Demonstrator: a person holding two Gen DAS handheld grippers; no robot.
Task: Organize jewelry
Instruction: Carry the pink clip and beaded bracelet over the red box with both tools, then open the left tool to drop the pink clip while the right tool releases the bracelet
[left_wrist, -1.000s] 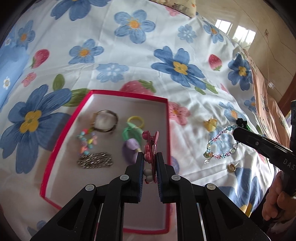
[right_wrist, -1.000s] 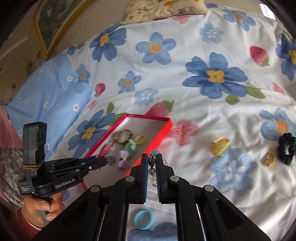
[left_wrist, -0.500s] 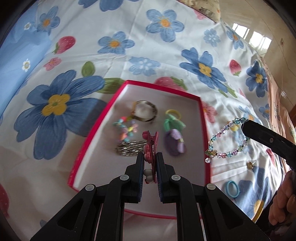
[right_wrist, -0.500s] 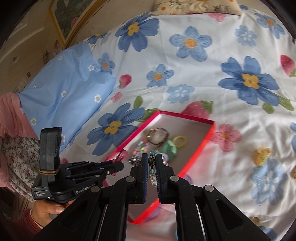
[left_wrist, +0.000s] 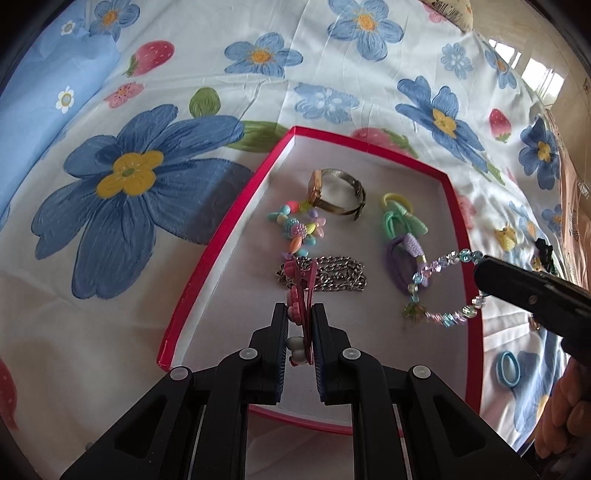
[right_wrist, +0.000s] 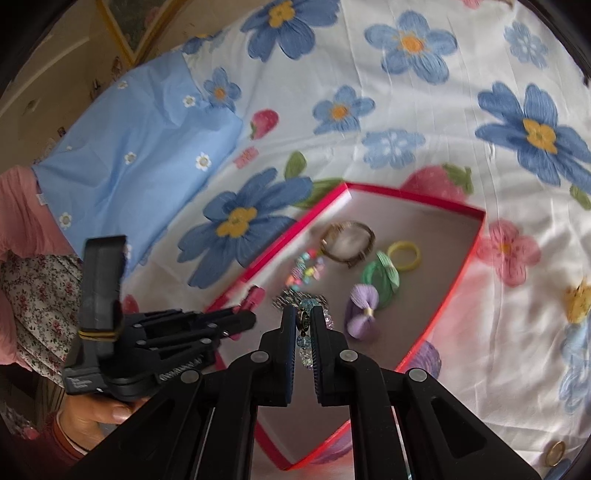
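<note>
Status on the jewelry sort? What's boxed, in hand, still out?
Boxed: watch, pastel bead bracelet, chain, and hair ties lie in the red box. In hand: left gripper clamps a pink hair clip; right gripper holds a crystal bead bracelet, both over the box. Left: blue ring, yellow clip, black scrunchie on the bedsheet.

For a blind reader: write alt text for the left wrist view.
The left gripper pinches a pink hair clip above a red tray on a floral bedsheet. The tray holds a watch, chain and hair ties; the right gripper dangles a beaded bracelet.
</note>
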